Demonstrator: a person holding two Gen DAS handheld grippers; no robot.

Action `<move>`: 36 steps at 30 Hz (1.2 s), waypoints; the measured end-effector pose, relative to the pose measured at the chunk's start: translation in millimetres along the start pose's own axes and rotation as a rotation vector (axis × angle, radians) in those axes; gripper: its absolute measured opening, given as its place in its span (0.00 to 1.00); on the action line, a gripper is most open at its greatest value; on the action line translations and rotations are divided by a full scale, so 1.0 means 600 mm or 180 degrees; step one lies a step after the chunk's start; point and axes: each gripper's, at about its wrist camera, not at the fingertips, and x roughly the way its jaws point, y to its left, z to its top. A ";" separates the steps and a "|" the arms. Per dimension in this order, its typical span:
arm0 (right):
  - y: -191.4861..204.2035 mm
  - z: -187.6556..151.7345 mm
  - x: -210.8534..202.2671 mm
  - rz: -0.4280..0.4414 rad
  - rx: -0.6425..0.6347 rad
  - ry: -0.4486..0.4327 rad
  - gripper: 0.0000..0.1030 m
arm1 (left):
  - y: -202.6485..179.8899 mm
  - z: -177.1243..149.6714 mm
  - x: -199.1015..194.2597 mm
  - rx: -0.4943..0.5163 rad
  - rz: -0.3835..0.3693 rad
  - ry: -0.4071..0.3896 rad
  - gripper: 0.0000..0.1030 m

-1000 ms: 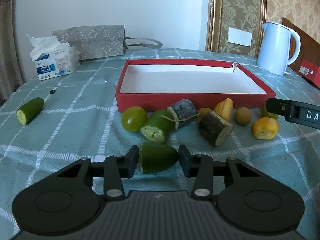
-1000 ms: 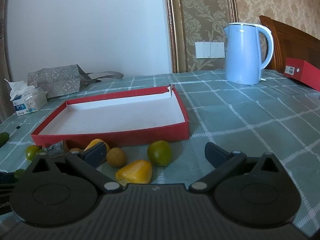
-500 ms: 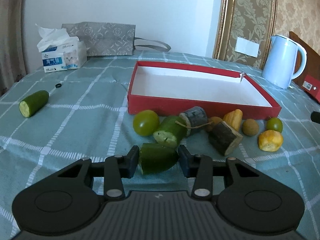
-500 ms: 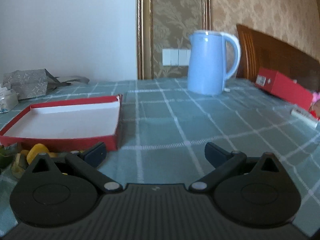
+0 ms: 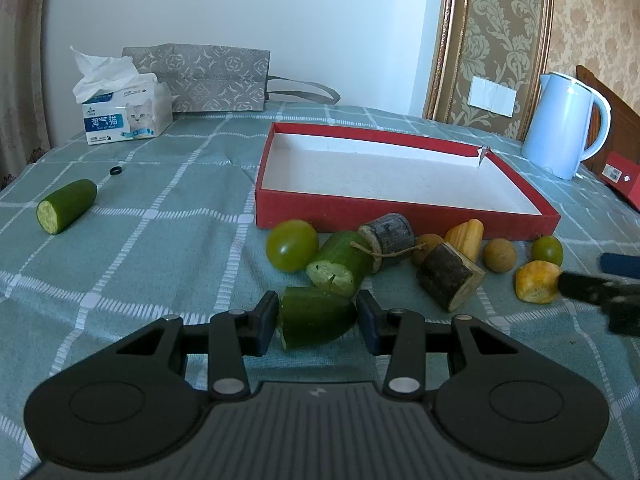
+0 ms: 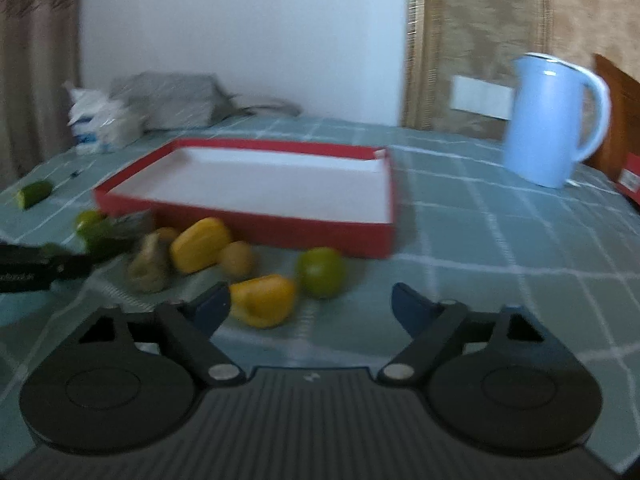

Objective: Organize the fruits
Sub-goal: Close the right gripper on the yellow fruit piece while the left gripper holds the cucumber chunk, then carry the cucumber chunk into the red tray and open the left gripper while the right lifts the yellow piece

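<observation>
My left gripper (image 5: 318,322) is shut on a dark green cucumber end piece (image 5: 316,316), just above the cloth. Ahead lie a green tomato (image 5: 292,245), a cut cucumber piece (image 5: 340,264), two wood log pieces (image 5: 388,234), yellow fruits (image 5: 536,282), brown round fruits (image 5: 499,255) and a small green fruit (image 5: 547,250), all in front of the empty red tray (image 5: 404,216). My right gripper (image 6: 310,306) is open and empty, with a yellow fruit (image 6: 264,300) and a green fruit (image 6: 321,272) just ahead of its left finger. The right view is blurred.
Another cucumber piece (image 5: 66,206) lies far left. A tissue box (image 5: 124,114) and grey bag (image 5: 208,78) stand at the back, a blue kettle (image 5: 564,136) at the back right, a red box (image 5: 620,178) at the right edge.
My right gripper swung away to the right and has come back toward the fruits, now showing at the right of the left view. My left gripper stays shut on the cucumber end, drawn back slightly.
</observation>
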 end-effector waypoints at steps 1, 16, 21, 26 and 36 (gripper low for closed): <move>0.006 0.001 0.005 0.0041 -0.0031 0.0036 0.70 | 0.001 0.000 0.000 0.0003 -0.0004 -0.0001 0.40; 0.036 0.009 0.059 0.0248 -0.0081 0.0280 0.48 | 0.000 -0.003 -0.003 -0.0007 -0.0035 -0.0029 0.40; 0.037 0.008 0.059 0.0226 -0.0094 0.0224 0.44 | 0.000 -0.003 -0.003 0.0010 -0.0031 -0.0036 0.40; 0.034 0.006 0.057 0.0240 -0.0057 0.0193 0.43 | 0.001 -0.003 -0.004 0.0021 -0.0033 -0.0053 0.40; 0.017 0.010 0.032 0.0281 0.0137 -0.0058 0.43 | 0.004 0.023 -0.033 0.0013 -0.0023 -0.0221 0.40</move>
